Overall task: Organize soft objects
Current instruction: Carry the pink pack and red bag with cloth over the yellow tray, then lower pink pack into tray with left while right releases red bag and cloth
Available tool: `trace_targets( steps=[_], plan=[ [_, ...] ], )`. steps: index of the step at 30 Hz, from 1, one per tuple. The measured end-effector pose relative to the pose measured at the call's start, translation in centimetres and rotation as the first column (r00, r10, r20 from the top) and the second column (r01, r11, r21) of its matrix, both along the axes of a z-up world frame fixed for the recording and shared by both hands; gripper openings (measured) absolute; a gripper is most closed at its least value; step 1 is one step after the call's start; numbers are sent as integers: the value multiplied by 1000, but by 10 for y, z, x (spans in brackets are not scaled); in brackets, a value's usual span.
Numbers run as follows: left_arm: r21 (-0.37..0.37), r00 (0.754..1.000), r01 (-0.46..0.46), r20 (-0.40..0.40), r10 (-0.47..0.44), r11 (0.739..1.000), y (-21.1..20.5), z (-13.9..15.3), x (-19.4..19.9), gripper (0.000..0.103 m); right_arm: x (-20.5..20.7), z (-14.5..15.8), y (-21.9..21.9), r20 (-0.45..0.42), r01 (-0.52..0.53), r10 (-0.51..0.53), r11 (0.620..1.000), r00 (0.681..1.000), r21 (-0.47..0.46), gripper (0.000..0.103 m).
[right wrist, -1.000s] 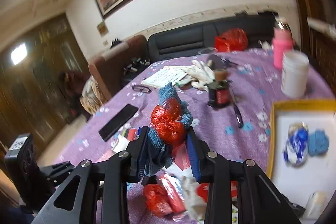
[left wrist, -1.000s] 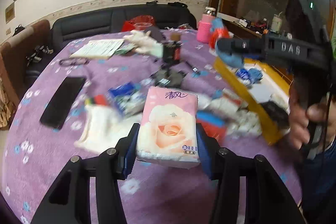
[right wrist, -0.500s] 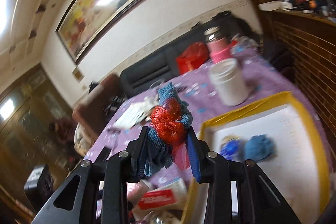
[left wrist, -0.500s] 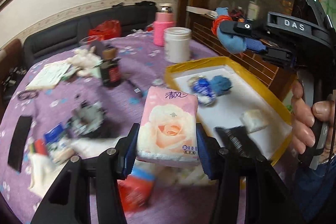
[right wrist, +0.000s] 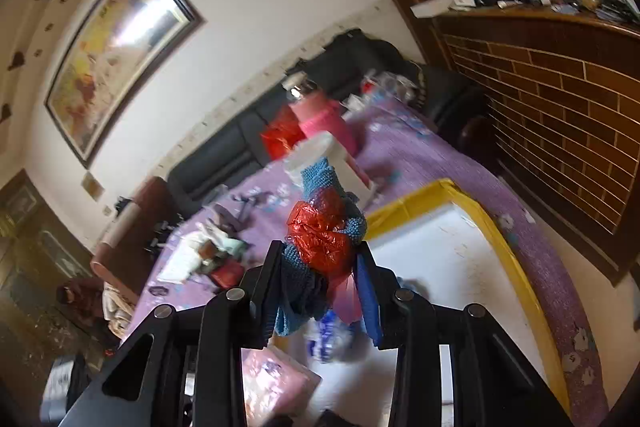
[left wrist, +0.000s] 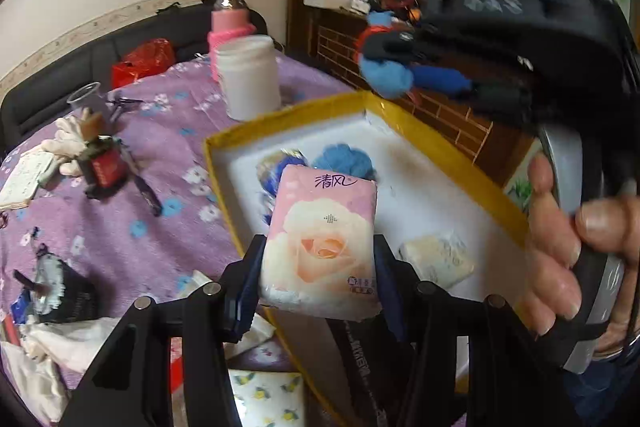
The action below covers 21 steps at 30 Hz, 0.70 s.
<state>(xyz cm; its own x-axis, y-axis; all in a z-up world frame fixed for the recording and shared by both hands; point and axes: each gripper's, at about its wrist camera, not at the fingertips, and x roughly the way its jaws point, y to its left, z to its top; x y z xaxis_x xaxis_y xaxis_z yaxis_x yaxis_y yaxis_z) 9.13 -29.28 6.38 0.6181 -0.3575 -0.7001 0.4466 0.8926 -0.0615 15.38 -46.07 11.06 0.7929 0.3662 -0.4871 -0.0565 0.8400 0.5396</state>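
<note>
Showing a pink rose, the tissue pack point(left wrist: 320, 239) reads "清风" on top.

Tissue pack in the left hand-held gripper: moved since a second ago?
Yes. The tissue pack, clamped in the left hand-held gripper, went from over the purple tablecloth to over the yellow tray.

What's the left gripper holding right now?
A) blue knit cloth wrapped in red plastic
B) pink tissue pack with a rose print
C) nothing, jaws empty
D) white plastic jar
B: in the left wrist view the left gripper is clamped on the pink tissue pack, above the yellow-rimmed tray.
</note>
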Motion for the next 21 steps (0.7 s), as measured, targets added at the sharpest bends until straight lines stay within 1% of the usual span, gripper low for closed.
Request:
trace_targets(
  steps=[3, 9, 14, 21],
  plan=[
    [17, 1000, 17, 1, -17, 1000, -4, -9, -2, 50, 8, -12, 0, -53, 18, -19, 999, 998, -35, 37],
    [37, 1000, 27, 5, -28, 999, -6, -18, -4, 50, 28, -41, -3, -167, 75, -101, 985, 981, -156, 37],
    [44, 1000, 28, 9, -28, 999, -6, -22, -6, 50, 37, -56, -9, -217, 93, -131, 980, 967, -178, 37],
    [49, 1000, 30, 9, -30, 998, -7, -25, -4, 50, 44, -67, -12, -254, 106, -157, 973, 954, -203, 37]
  ],
)
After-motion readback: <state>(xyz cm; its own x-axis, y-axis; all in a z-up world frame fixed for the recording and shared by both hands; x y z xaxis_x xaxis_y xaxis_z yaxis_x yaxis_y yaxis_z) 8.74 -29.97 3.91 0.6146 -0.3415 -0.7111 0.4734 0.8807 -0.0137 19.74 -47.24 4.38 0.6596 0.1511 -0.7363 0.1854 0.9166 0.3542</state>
